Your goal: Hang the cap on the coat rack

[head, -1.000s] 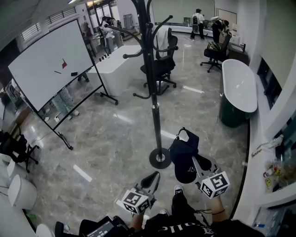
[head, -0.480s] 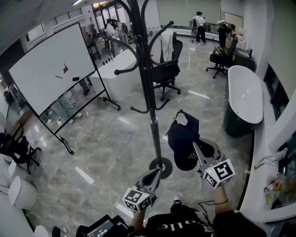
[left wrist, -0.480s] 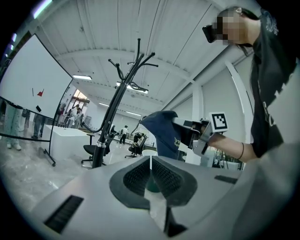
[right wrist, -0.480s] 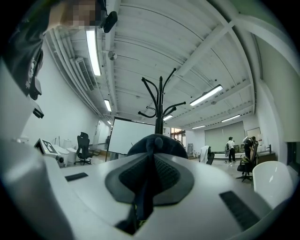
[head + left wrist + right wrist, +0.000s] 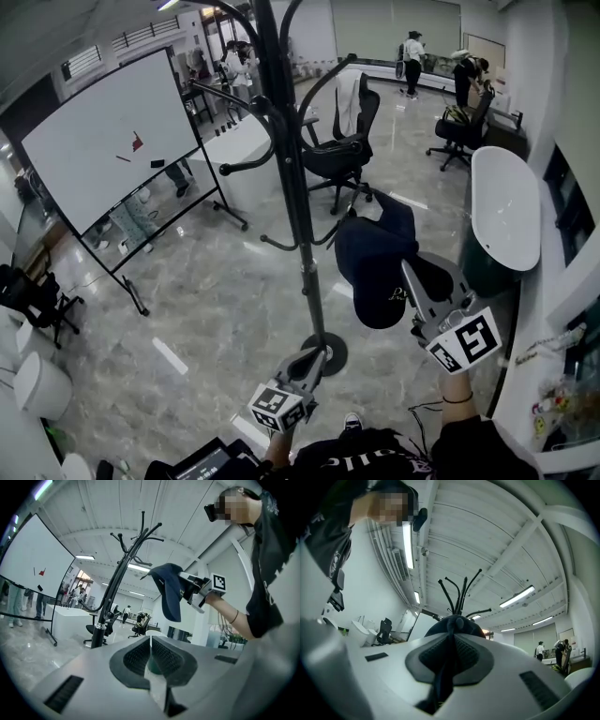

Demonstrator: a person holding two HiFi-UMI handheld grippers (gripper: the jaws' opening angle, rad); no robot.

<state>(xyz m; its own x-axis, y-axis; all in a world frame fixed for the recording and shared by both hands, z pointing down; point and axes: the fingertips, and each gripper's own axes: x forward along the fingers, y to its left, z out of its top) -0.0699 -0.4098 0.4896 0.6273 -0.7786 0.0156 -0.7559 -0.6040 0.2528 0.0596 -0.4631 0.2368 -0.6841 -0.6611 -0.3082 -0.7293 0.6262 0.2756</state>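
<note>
A dark navy cap [image 5: 373,258] hangs in the air, with my right gripper [image 5: 406,274] shut on its edge. It is just right of the black coat rack [image 5: 291,192] pole, near a lower hook. In the right gripper view the cap [image 5: 440,626] bulges over the jaws of the right gripper [image 5: 451,637], with cloth pinched between them and the coat rack hooks [image 5: 461,592] beyond. My left gripper [image 5: 315,354] is low by the rack's base, shut and empty. In the left gripper view the left gripper [image 5: 151,641] points level at the coat rack [image 5: 115,588] and the raised cap [image 5: 171,592].
A whiteboard on wheels [image 5: 103,141] stands at the left. Behind the rack are a white counter [image 5: 234,150] and a black office chair [image 5: 342,141]. A white oval table [image 5: 506,202] is at the right. Several people stand at the far back.
My right gripper has lifted the cap higher and closer to the rack's arms. The rack has come nearer in the head view. The left gripper stays low near the base.
</note>
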